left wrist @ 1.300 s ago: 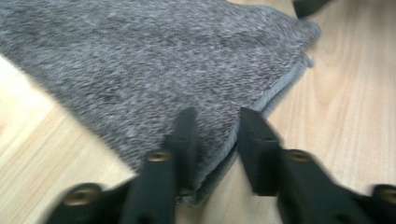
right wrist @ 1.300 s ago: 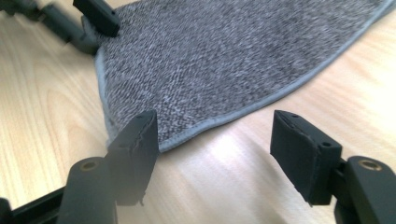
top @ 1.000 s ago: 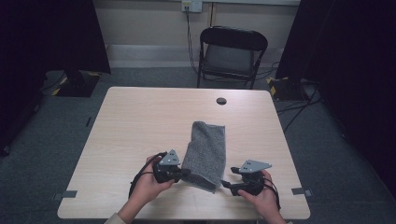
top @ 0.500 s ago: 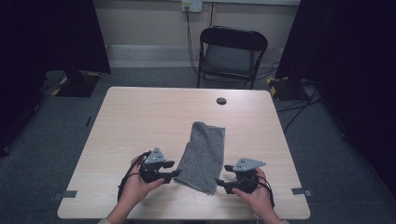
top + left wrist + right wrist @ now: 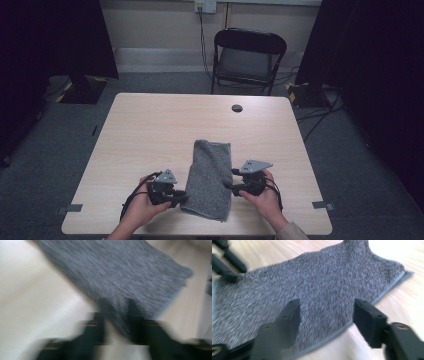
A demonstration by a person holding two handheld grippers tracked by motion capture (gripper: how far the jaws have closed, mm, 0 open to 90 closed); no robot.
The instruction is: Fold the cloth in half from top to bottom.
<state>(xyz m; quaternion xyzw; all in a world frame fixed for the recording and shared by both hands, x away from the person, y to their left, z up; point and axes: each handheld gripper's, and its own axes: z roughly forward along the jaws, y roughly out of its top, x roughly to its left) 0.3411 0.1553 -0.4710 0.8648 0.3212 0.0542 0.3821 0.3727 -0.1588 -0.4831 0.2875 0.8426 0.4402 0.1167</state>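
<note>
A person is working a folded grey towel (image 5: pixel 209 179) on a light wooden table (image 5: pixel 150 135), a claw in each hand. The towel is lying on the near half of the table, already doubled into a long narrow strip; judging by that shape, the lengthwise fold is done and a shorter cross fold, or a final tidying, is likely remaining. Its long axis is running away from the person, the far end leaning slightly toward their right and the near end reaching close to the table's front edge. The left claw (image 5: pixel 176 198) is sitting at the strip's near left edge, its jaws spread only a little and straddling the hem, though blur is making it unclear whether they are pinching cloth. The right claw (image 5: pixel 325 308) is hovering wide open over the right hem.
</note>
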